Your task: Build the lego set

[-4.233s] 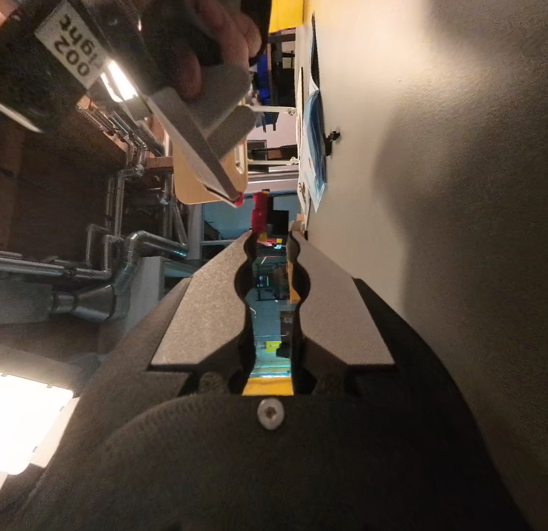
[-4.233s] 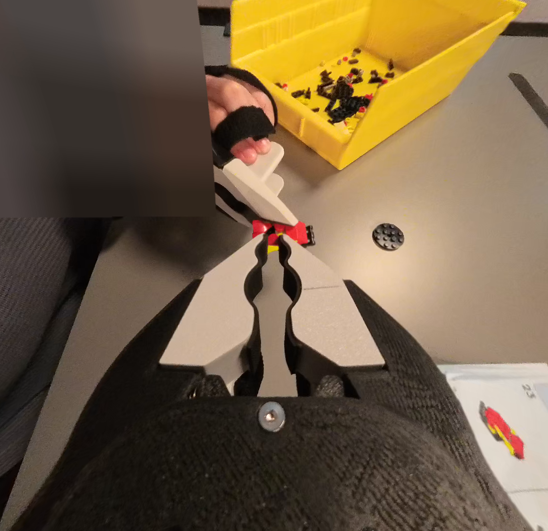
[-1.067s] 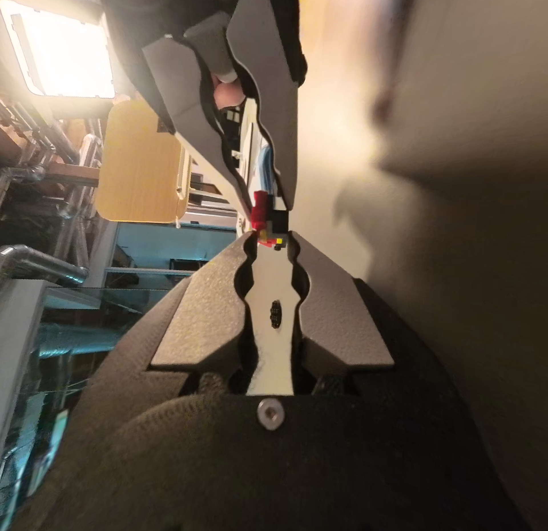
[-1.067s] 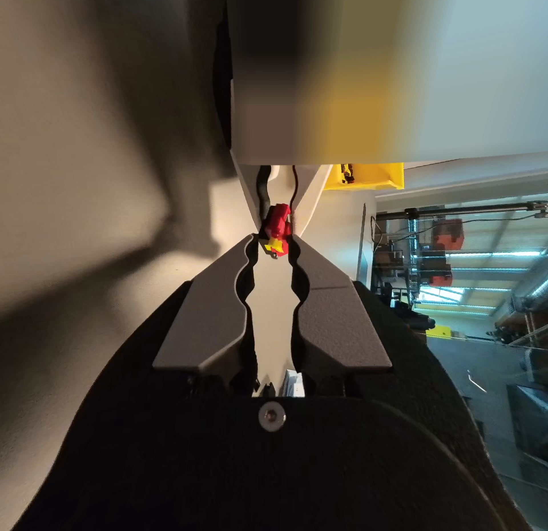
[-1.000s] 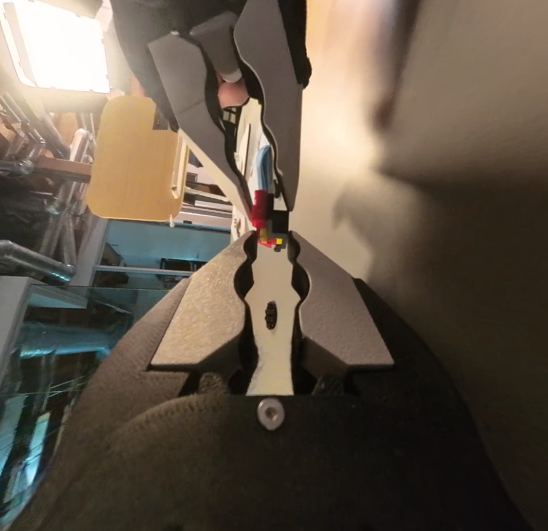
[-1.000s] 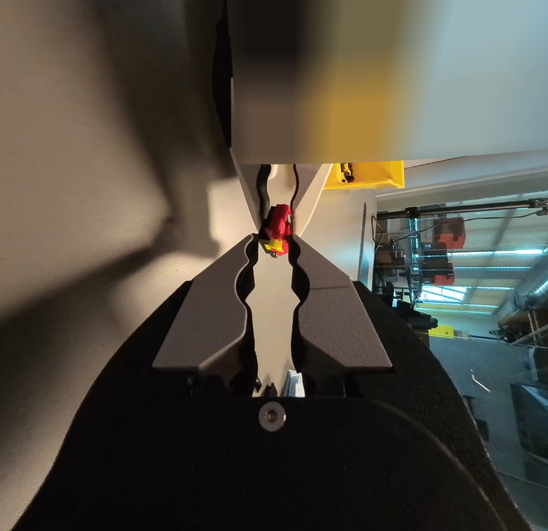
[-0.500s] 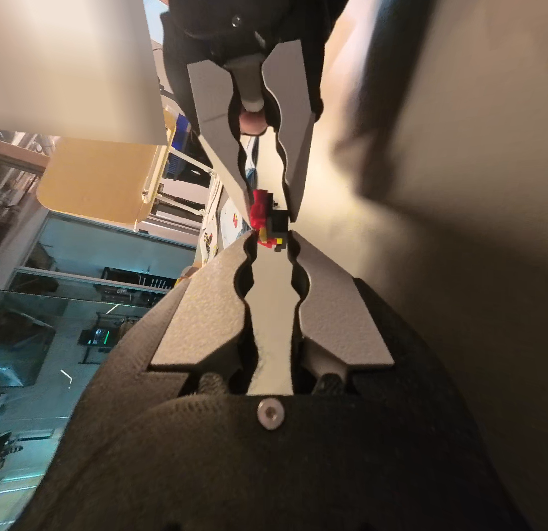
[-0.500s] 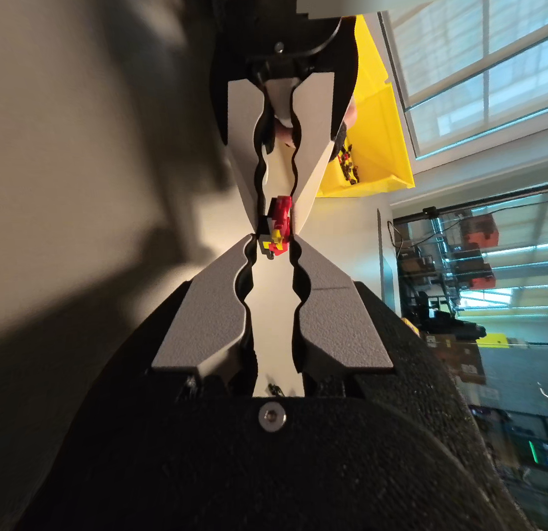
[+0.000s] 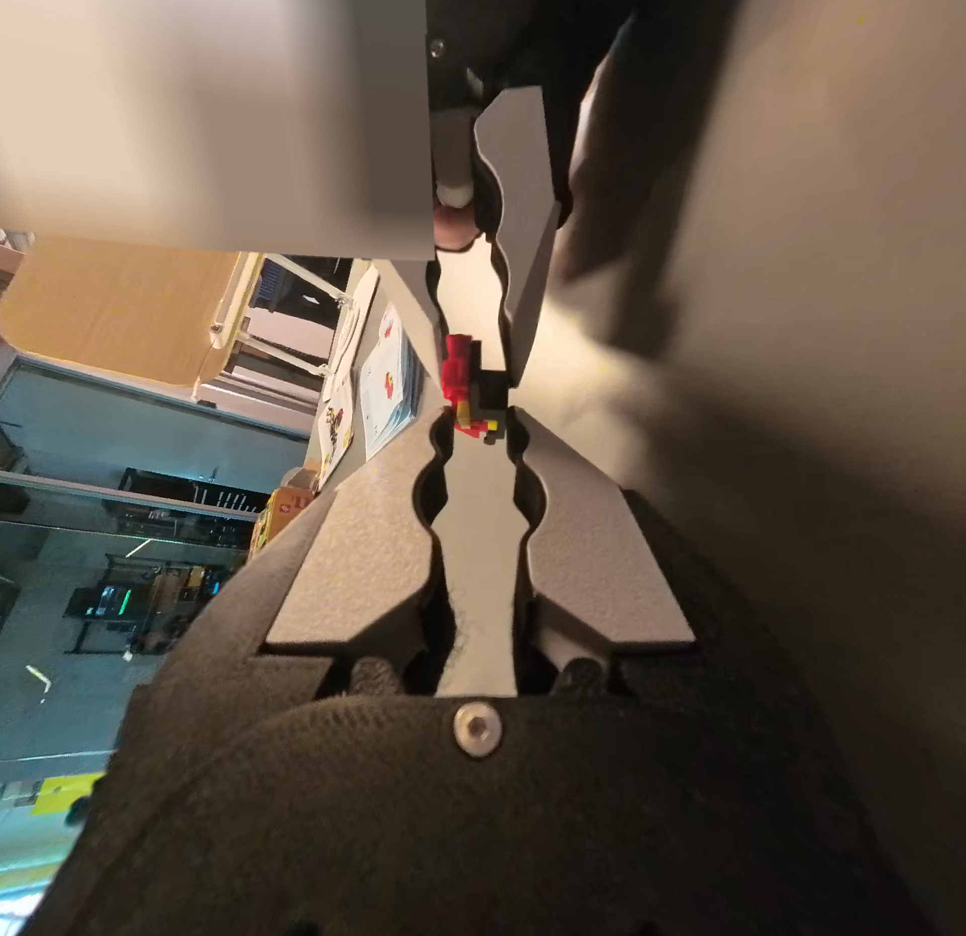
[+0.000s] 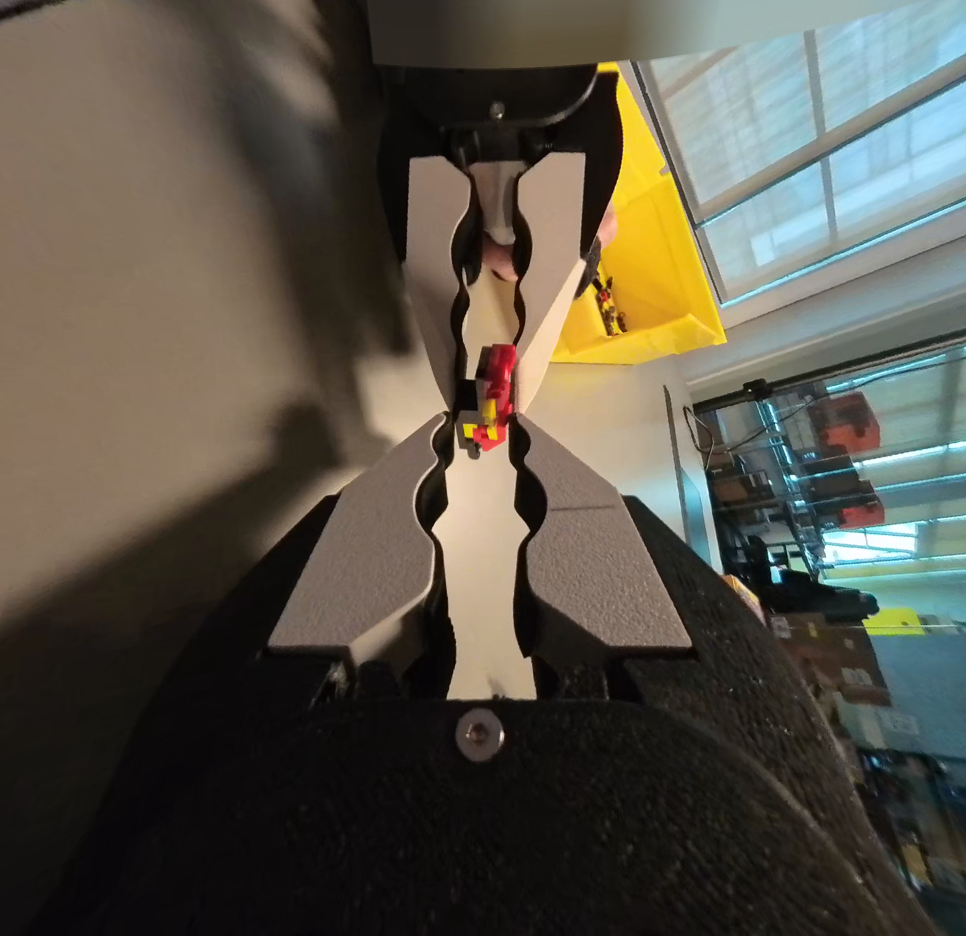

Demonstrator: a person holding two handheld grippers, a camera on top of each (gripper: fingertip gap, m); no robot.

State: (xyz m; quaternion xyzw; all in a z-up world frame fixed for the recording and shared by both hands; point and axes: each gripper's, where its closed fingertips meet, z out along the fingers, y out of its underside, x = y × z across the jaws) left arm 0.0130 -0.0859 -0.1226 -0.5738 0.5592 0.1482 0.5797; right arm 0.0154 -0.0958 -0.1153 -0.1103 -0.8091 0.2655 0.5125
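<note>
Grey table (image 9: 784,336) fills one side of both wrist views, which are rolled sideways; glazed walls and shelving lie behind. Both grippers meet tip to tip above the table, and a small lego model (image 9: 473,393) of red, yellow and black pieces sits between them.

Left gripper (image 9: 476,417): fingers drawn in to a narrow gap, tips pressed on the lower end of the model, where a black block and red and yellow pieces show.

Right gripper (image 10: 476,420): fingers likewise nearly together, tips clamped on either side of the model's yellow and red end. In this view the left gripper points straight back at the camera, its tips closing on the model's upper red part.

Model: held off the table, gripped at both ends, its long axis along the line of the two grippers.

Background, left wrist view: open instruction booklets (image 9: 387,388) lie on the table's far part. Background, right wrist view: a yellow bin (image 10: 648,262) stands on the table behind the left gripper, with small dark pieces (image 10: 609,302) inside it.
</note>
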